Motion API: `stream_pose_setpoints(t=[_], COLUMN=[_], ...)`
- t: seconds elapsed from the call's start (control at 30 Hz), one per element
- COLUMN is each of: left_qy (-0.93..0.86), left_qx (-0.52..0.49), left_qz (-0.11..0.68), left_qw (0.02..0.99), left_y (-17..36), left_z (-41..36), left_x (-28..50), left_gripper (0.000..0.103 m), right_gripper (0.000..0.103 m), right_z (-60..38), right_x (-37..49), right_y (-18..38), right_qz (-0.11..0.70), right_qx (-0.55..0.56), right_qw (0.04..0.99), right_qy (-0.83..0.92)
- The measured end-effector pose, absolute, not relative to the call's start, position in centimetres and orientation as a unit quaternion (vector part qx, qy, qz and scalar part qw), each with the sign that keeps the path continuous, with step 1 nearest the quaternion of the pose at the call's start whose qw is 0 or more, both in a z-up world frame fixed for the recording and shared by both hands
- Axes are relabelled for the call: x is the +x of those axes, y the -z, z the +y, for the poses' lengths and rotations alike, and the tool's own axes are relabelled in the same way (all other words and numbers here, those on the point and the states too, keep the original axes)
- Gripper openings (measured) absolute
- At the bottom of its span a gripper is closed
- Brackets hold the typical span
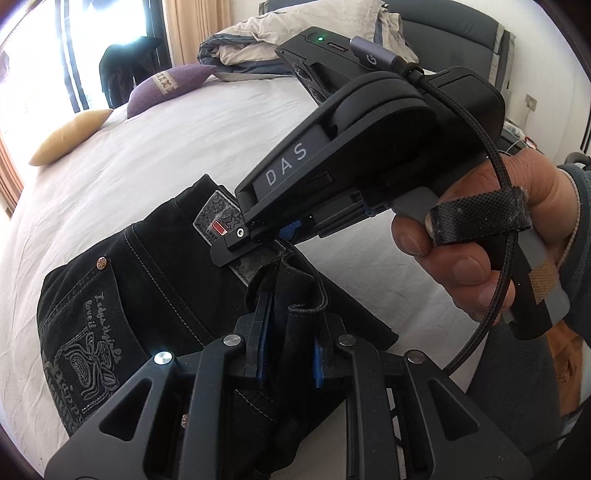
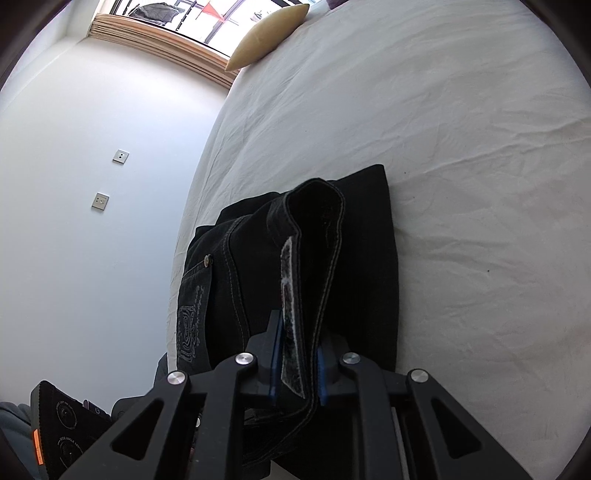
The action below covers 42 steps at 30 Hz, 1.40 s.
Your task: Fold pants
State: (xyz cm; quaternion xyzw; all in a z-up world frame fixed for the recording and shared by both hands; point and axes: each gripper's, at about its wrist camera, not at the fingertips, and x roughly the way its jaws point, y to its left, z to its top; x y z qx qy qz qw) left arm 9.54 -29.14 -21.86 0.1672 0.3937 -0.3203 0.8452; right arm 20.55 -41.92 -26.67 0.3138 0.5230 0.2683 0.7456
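Black jeans (image 1: 155, 273) with an embroidered back pocket lie folded on a white bed sheet (image 1: 166, 147). My left gripper (image 1: 290, 354) is shut on a bunched edge of the jeans near their near end. My right gripper (image 2: 297, 363) is shut on the waistband of the jeans (image 2: 306, 266), with the grey patch between its blue pads. In the left wrist view the right gripper (image 1: 236, 243) reaches in from the right and touches the waistband, held by a hand (image 1: 480, 236).
A tan cushion (image 1: 70, 136) and a purple cushion (image 1: 170, 86) lie at the far side of the bed. A crumpled beige and grey blanket (image 1: 295, 33) lies at the head. A white wall with two sockets (image 2: 99, 201) borders the bed's left edge.
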Motion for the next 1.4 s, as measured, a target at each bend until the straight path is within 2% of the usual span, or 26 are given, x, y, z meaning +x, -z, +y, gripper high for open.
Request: stream_pose_setpoints(t=[0.43, 0.5, 0.57, 0.63, 0.67, 0.73, 0.77, 0.8, 0.83, 1.03, 1.1, 1.17, 1.2, 1.23, 1.3, 1.4], left_qy=[0.332, 0.334, 0.344, 0.359, 0.367, 0.382, 0.382, 0.379, 0.373, 0.298, 0.289, 0.287, 0.287, 0.287, 0.291, 0.303], left_qx=[0.176, 0.170, 0.155, 0.140, 0.132, 0.102, 0.087, 0.076, 0.063, -0.031, -0.058, -0.074, -0.079, -0.083, -0.095, -0.140], left_qz=[0.405, 0.416, 0.431, 0.445, 0.446, 0.430, 0.419, 0.412, 0.410, 0.426, 0.442, 0.448, 0.447, 0.445, 0.438, 0.438], left_qw=[0.834, 0.829, 0.820, 0.809, 0.805, 0.812, 0.819, 0.825, 0.830, 0.854, 0.847, 0.843, 0.844, 0.844, 0.845, 0.835], left_y=[23.7, 24.0, 23.6, 23.0, 22.4, 20.7, 19.7, 18.8, 18.2, 18.7, 19.9, 20.5, 20.6, 20.7, 20.7, 20.9], left_z=[-30.5, -30.5, -30.0, -29.1, -28.4, -26.1, -24.7, -23.3, -22.0, -14.1, -12.4, -11.2, -10.6, -10.0, -8.9, -6.8], left_x=[11.1, 11.8, 12.3, 12.3, 12.1, 11.6, 11.5, 11.6, 12.0, 15.6, 16.8, 18.0, 18.2, 18.8, 20.7, 24.7], left_gripper=[0.016, 0.018, 0.026, 0.031, 0.047, 0.070, 0.070, 0.070, 0.071, 0.071, 0.071, 0.071, 0.071, 0.071, 0.071, 0.070], right_gripper=[0.016, 0.014, 0.014, 0.019, 0.021, 0.037, 0.041, 0.056, 0.060, 0.060, 0.060, 0.060, 0.050, 0.028, 0.014, 0.005], right_z=[-41.9, -41.8, -42.1, -42.5, -42.8, -43.3, -43.8, -44.3, -44.8, -40.8, -38.2, -36.6, -36.4, -36.9, -38.2, -38.5], right_x=[20.2, 20.3, 20.2, 19.9, 19.8, 19.2, 18.9, 18.5, 18.1, 17.1, 17.5, 18.0, 18.0, 17.8, 17.7, 17.6], right_y=[27.8, 28.4, 28.8, 29.1, 29.0, 28.0, 27.3, 26.6, 25.7, 20.7, 21.9, 25.7, 27.7, 28.5, 29.2, 29.8], right_qz=[0.528, 0.525, 0.516, 0.510, 0.509, 0.504, 0.502, 0.499, 0.491, 0.424, 0.454, 0.522, 0.541, 0.536, 0.526, 0.526], right_qx=[0.324, 0.326, 0.344, 0.365, 0.374, 0.366, 0.361, 0.358, 0.359, 0.360, 0.340, 0.323, 0.326, 0.337, 0.377, 0.389], right_qw=[0.742, 0.742, 0.738, 0.729, 0.726, 0.738, 0.746, 0.754, 0.762, 0.754, 0.741, 0.719, 0.710, 0.713, 0.702, 0.698], right_qy=[-0.256, -0.261, -0.267, -0.274, -0.273, -0.259, -0.249, -0.234, -0.223, -0.349, -0.358, -0.327, -0.312, -0.302, -0.298, -0.291])
